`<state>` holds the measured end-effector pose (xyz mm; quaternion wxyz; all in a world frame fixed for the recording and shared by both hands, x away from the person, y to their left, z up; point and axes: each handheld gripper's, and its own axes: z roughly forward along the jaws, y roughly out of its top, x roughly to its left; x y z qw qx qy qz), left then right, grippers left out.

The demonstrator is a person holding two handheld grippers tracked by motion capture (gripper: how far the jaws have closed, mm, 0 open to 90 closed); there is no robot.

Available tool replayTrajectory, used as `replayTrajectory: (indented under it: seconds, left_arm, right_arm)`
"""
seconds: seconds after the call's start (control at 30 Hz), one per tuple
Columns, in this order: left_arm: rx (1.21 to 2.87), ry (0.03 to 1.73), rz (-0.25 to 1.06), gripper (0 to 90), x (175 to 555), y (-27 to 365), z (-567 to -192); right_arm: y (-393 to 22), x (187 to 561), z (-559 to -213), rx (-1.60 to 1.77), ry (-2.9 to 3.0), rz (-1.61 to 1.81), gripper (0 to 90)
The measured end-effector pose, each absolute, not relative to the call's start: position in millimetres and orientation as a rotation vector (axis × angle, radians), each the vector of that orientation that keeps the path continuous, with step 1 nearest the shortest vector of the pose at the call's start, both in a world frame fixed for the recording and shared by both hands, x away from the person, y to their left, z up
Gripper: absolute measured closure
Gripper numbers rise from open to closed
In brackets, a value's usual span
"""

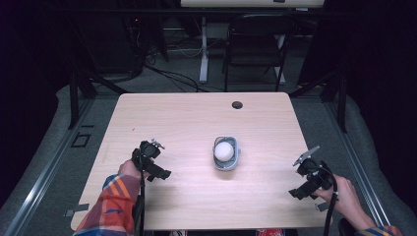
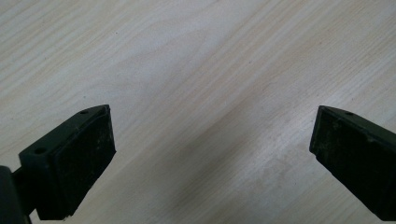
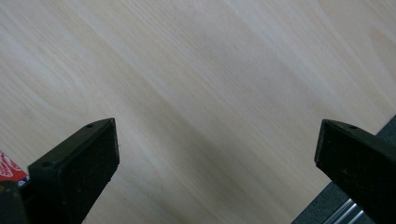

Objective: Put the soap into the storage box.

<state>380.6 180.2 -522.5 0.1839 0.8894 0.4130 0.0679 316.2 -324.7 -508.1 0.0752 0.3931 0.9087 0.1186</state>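
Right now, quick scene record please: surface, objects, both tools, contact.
surface: light wooden table, grommet hole near far edge
object: grey container mid-table, white ball in it
left tool: open, jaws wide over bare wood, holding nothing
right tool: open, near the table's right edge, holding nothing
contact: neither tool touches the container
background: dark chair beyond table

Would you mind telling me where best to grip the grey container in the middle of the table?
Probably its long side walls, from above: the grey container sits upright, narrower across than along, with a white ball filling its middle, so the rim is hard to pinch.
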Motion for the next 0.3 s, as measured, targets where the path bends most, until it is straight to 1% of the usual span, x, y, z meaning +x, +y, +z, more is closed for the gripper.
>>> replayTrajectory:
  seconds: [0.1, 0.17, 0.27, 0.3]
  left_arm:
    - [2.508, 1.163, 0.194, 0.0, 381, 179, -523]
    - [2.51, 1.16, 0.19, 0.0, 380, 178, -523]
    - [2.511, 1.16, 0.193, 0.0, 381, 179, -523]
    - [2.509, 1.161, 0.196, 0.0, 381, 179, -523]
  right_arm:
    - [-328, 304, -517, 1.214, 2.714, 0.365, 0.0]
    - [-328, 301, -518, 1.178, 2.709, 0.279, 0.0]
    - [-328, 302, -522, 1.221, 2.694, 0.329, 0.0]
    - [-329, 304, -519, 1.196, 2.712, 0.293, 0.0]
